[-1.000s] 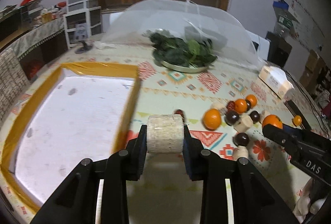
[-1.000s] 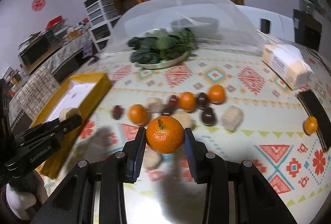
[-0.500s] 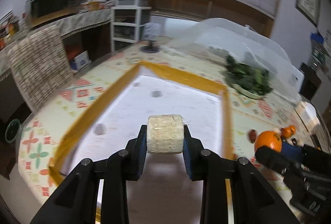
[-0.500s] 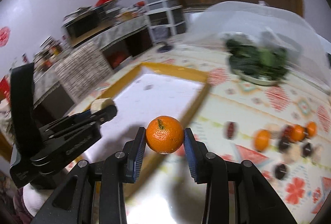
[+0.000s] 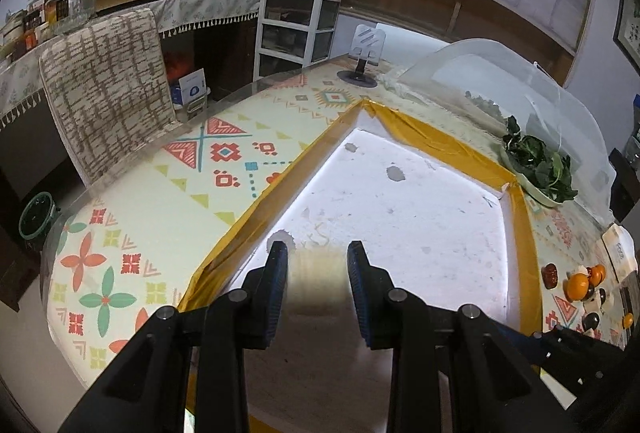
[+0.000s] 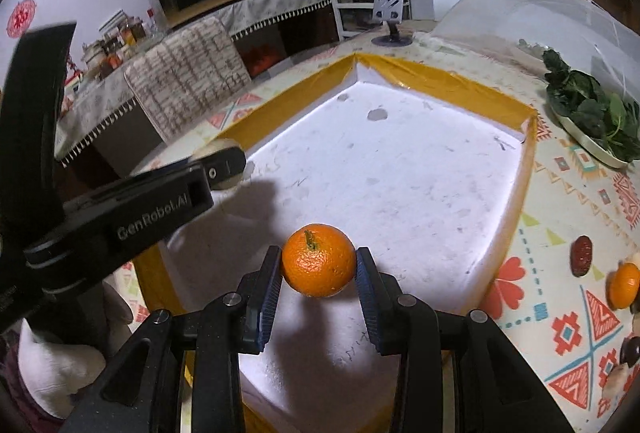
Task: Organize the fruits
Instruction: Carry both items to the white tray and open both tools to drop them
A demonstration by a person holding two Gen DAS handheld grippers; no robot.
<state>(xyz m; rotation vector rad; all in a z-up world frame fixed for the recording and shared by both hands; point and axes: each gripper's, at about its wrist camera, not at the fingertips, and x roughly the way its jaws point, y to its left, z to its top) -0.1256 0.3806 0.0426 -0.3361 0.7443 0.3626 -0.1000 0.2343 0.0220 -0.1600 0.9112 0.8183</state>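
Black, the left gripper (image 5: pixel 316 273) is clamped on a pale, rough-sided cylinder (image 5: pixel 316 283), blurred in the left wrist view, which sits squeezed between the blue-ribbed pads (image 5: pixel 276 289) above the near left part of a white tray (image 5: pixel 400 217). Yellow tape rims the tray (image 6: pixel 420 73) on all sides that show, and its floor is scuffed and spotted. From the right wrist view the same gripper (image 6: pixel 224 161) reaches in from the left edge, its tip over the tray's left rim with the pale piece (image 6: pixel 218 149) peeking out behind the fingertip. A white-gloved hand (image 6: pixel 44 365) shows below it at the bottom left.

Further right, the right gripper (image 6: pixel 319 273) grips a mandarin (image 6: pixel 319 260) firmly, pads pressed against both sides, stem facing up, held over the near middle of the tray, with its shadow on the white floor beneath.

Right of the tray, on the patterned tablecloth (image 5: pixel 160 193), the remaining fruit lies well apart from the tray: a dark red date (image 6: pixel 581 255), another mandarin (image 6: pixel 624 285) just beside it, and more dark and pale pieces at the picture's edge, too cropped to tell apart. Behind them a plate of leafy greens (image 6: pixel 588 113) sits at the edge of a clear mesh dome (image 6: pixel 540 13).
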